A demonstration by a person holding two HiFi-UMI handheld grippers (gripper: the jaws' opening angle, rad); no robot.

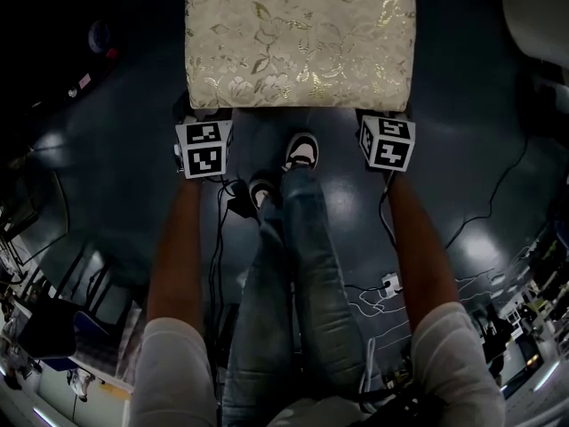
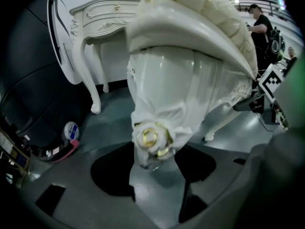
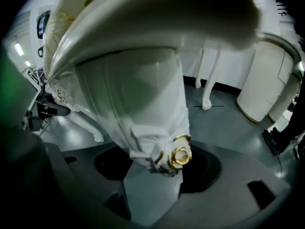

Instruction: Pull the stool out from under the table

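Clamping the stool (image 1: 300, 38) at its two near carved leg tops, the left tongs (image 2: 151, 151) and right tongs (image 3: 164, 157) grip wood that looks stiff, smooth and probably fairly heavy

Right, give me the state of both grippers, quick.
Left gripper: closed on the stool, at a near corner leg.
Right gripper: closed on the stool, at the other near corner leg.
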